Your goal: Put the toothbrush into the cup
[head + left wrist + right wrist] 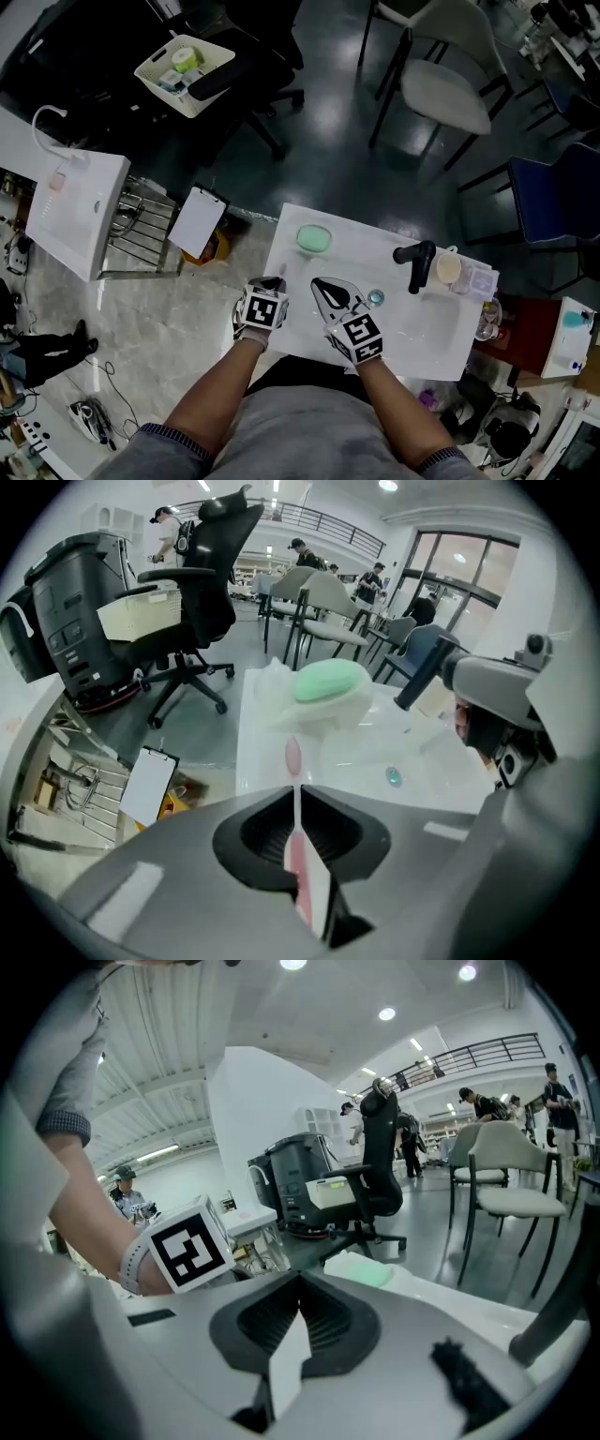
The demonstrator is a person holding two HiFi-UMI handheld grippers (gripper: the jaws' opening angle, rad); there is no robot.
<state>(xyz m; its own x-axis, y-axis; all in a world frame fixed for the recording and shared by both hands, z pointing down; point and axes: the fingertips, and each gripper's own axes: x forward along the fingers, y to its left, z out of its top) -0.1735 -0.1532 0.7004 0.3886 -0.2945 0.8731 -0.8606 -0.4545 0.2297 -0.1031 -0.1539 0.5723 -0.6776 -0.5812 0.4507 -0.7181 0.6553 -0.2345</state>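
A pink toothbrush (292, 756) is clamped between the jaws of my left gripper (296, 794), its head sticking out forward over the white basin (272, 761). In the head view the left gripper (270, 281) hovers at the basin's (412, 323) near left edge. My right gripper (325, 286) is beside it over the basin, and its jaws meet with nothing between them (300, 1283). The pale cup (449, 269) stands at the basin's far right, beyond the black faucet (418, 261). It is well apart from both grippers.
A green soap (314, 238) lies at the basin's back left and a drain plug (376, 297) near its middle. A clear box (478, 279) stands right of the cup. On the floor to the left are a clipboard (198, 222) and a wire rack (141, 234).
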